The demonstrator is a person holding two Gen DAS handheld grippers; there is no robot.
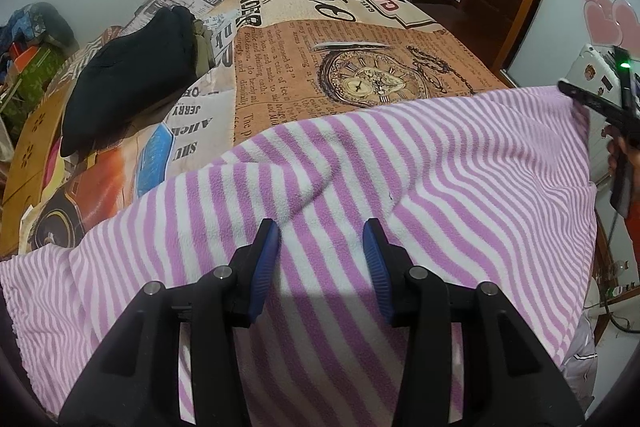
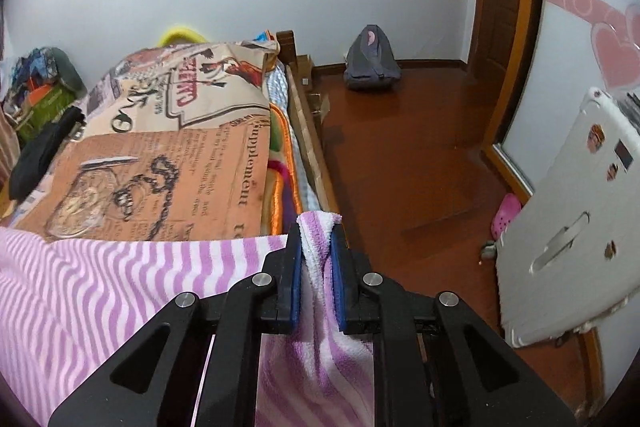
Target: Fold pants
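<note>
The pants [image 1: 360, 163] are pink-and-white striped fleece, spread across the near end of the bed. My left gripper [image 1: 322, 233] is open and hovers just above the striped cloth, nothing between its blue pads. My right gripper [image 2: 316, 231] is shut on a bunched corner of the pants [image 2: 120, 287] at the bed's right edge. The right gripper also shows in the left wrist view [image 1: 568, 89], pinching the far right corner of the cloth, which is pulled taut there.
The bed has a newspaper-print blanket [image 1: 360, 59]. A black garment [image 1: 132, 75] lies on its left side. A wooden bed rail [image 2: 308, 135], red floor, a grey backpack [image 2: 372, 61], a pink shoe [image 2: 506, 213] and a white board [image 2: 568, 227] are to the right.
</note>
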